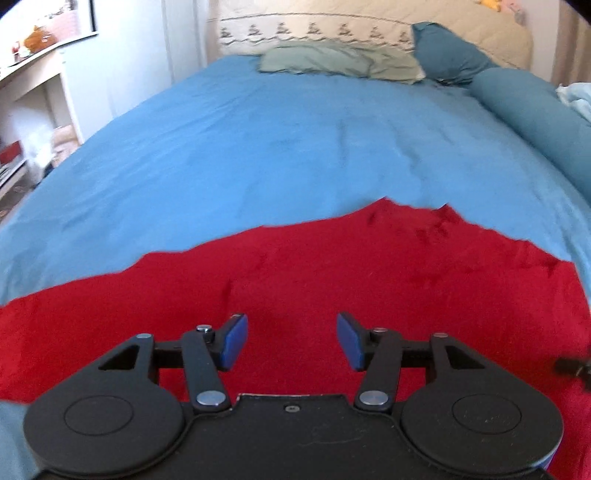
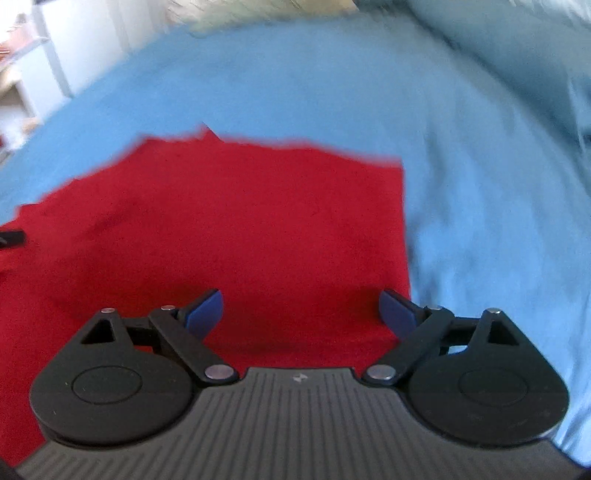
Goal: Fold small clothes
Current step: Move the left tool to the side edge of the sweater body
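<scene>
Over red cloth [image 2: 229, 229] on blue bedspread [image 1: 258, 147]: both tongs spread, empty.

A garment [image 1: 332, 266] lies spread flat on the bedspread [image 1: 258, 147], at the near end of the bed. The left gripper [image 1: 291, 339] hangs over the garment's near part, fingers apart; the right gripper [image 2: 301, 314] is over the garment's right portion, its right finger [image 2: 397, 312] close to the garment's right edge, bedspread beyond it. At the far end of the bed two pillows [image 1: 332, 62] lie before the headboard [image 1: 369, 29]; a bolster [image 1: 535, 114] runs along the right side. A shelf unit [image 1: 33, 96] stands left of the bed.
</scene>
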The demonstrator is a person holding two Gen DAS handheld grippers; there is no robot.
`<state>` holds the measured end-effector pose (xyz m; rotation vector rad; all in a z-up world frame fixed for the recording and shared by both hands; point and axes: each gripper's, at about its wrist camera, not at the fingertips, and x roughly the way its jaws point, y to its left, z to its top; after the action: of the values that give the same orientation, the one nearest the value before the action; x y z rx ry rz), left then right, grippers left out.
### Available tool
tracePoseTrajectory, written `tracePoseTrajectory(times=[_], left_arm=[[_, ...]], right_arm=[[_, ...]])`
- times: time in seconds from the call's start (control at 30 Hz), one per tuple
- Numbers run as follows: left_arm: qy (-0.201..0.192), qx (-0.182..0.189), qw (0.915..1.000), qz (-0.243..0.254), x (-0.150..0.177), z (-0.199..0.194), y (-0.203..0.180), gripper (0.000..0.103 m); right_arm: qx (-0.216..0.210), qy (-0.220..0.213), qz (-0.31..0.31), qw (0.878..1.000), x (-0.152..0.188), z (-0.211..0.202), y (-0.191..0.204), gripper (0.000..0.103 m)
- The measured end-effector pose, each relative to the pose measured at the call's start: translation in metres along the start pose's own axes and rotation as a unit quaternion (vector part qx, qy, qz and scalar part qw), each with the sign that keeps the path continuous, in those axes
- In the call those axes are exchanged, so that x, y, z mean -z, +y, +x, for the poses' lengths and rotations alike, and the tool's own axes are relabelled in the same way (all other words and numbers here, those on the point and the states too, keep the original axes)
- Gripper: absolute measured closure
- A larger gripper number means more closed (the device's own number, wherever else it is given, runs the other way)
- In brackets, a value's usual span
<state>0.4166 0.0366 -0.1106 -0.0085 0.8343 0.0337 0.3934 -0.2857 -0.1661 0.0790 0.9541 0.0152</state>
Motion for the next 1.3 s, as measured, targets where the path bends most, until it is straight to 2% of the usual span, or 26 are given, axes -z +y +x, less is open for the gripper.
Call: tracePoseTrajectory(times=[0.07, 0.17, 0.27, 0.37, 0.43, 0.57, 0.67, 0.77, 0.9, 1.0, 1.13, 1.2, 1.3], left_arm=[[0.002, 0.002, 1.0, 0.009, -0.004, 0.009, -0.005, 0.044], [0.013, -0.002, 0.9999, 0.008, -0.006, 0.022, -0.001, 0.044], [0.029, -0.007, 0.9996, 0.0, -0.001, 0.03, 0.005, 0.044], [0.051, -0.008, 0.9987, -0.001, 0.007, 0.04, 0.009, 0.044], [0.048, -0.006, 0.9988, 0.003, 0.009, 0.039, 0.011, 0.044], [0.054, -0.002, 0.9985, -0.006, 0.01, 0.04, 0.015, 0.043], [0.054, -0.004, 0.9985, -0.004, 0.01, 0.042, 0.013, 0.043], [0.053, -0.007, 0.9986, -0.001, 0.008, 0.043, 0.01, 0.043], [0.048, -0.008, 0.9987, -0.013, 0.006, 0.028, 0.012, 0.043], [0.05, -0.01, 0.9987, -0.005, 0.012, 0.02, 0.009, 0.043], [0.058, -0.01, 0.9983, 0.007, 0.025, 0.021, 0.005, 0.043], [0.055, -0.011, 0.9984, 0.006, 0.025, 0.022, 0.004, 0.042], [0.056, -0.006, 0.9984, -0.011, 0.022, 0.02, 0.008, 0.042]], right_arm=[[-0.008, -0.013, 0.01, 1.0, 0.006, -0.006, -0.005, 0.0], [-0.009, -0.003, -0.011, 1.0, -0.003, -0.014, -0.004, 0.0], [-0.038, -0.058, -0.027, 0.997, -0.027, -0.024, -0.002, 0.0], [-0.036, -0.055, -0.04, 0.997, -0.058, 0.001, 0.005, 0.0], [-0.046, -0.049, -0.017, 0.998, -0.074, 0.026, 0.0, 0.0], [-0.016, -0.044, 0.028, 0.999, -0.086, 0.062, -0.023, 0.0], [-0.016, -0.054, 0.042, 0.998, -0.091, 0.068, -0.036, 0.0], [-0.014, -0.051, 0.019, 0.998, -0.093, 0.057, -0.033, 0.0], [-0.036, -0.086, 0.003, 0.996, -0.075, 0.007, -0.026, 0.0], [-0.044, -0.073, 0.001, 0.996, -0.045, -0.012, -0.02, 0.0], [-0.015, -0.019, 0.008, 1.0, -0.007, 0.007, -0.027, 0.0], [-0.03, -0.041, 0.031, 0.998, 0.005, 0.008, -0.035, 0.0], [-0.017, -0.038, 0.02, 0.999, 0.0, 0.002, -0.027, 0.0]])
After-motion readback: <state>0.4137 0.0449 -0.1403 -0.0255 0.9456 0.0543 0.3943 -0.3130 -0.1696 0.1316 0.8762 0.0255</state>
